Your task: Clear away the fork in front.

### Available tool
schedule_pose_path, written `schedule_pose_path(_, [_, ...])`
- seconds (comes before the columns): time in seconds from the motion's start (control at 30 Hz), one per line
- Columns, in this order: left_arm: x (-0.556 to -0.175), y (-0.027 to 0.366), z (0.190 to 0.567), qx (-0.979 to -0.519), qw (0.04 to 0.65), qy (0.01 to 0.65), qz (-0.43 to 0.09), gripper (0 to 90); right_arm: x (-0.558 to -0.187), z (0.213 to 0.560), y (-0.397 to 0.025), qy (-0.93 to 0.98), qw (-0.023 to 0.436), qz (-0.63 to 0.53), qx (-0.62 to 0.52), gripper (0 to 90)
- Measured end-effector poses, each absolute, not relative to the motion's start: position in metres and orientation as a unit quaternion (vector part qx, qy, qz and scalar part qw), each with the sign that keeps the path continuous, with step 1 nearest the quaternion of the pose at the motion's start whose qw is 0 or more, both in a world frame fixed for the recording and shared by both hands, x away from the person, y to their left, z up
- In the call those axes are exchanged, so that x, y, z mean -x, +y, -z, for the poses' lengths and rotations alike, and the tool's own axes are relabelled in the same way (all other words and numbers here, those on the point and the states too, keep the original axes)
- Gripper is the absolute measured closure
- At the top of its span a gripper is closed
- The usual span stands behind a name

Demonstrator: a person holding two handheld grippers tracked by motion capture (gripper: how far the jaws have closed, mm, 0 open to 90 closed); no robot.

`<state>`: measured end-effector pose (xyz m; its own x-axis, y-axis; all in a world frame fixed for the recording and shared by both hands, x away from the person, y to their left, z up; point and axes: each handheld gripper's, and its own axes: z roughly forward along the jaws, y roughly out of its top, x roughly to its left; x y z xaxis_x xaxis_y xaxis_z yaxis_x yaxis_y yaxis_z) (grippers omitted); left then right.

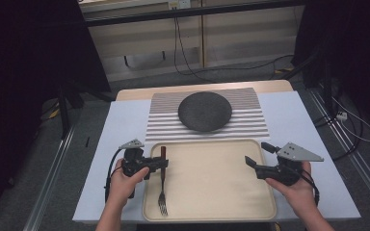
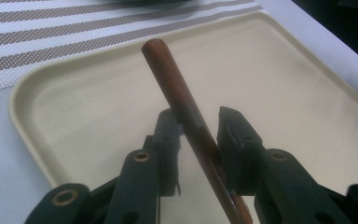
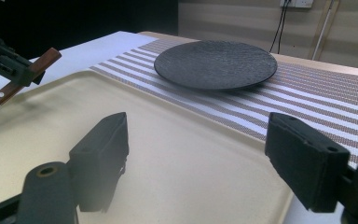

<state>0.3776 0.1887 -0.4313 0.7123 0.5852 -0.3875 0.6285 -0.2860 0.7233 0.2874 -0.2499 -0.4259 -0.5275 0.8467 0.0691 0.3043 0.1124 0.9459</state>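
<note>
Currently my left tool (image 1: 158,164) sits over the left edge of the tray (image 1: 212,192), jaws closed on the brown handle of the fork (image 1: 162,192). From its own camera the handle (image 2: 186,121) runs up between the two jaws at a slant, rounded end toward the mat, both pads against it. From above, the fork lies along the tray's left side, tines toward me, handle end pointing at the mat. Whether the tines rest on the tray or hang just clear of it, I cannot tell.

My right tool (image 1: 257,156) hovers at the tray's right edge, jaws wide apart with nothing between them. In its view the jaws frame bare tray (image 3: 177,154), with the left tool (image 3: 7,63) and fork handle (image 3: 28,74) far off at the left.

Beyond the tray, a striped mat (image 1: 255,122) lies on the surface (image 1: 120,139), touching or just beside the tray's far rim. A dark round plate (image 1: 204,111) rests on the mat, roughly centred.
</note>
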Motion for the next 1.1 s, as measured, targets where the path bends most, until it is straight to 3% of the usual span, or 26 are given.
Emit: schedule_pose_path(1.1, [-0.381, 0.200, 0.454, -0.807, 0.428, 0.406, -0.003, 61.3, -0.290, 0.427, -0.252, 0.697, 0.259, -0.526, -0.412, 21.8])
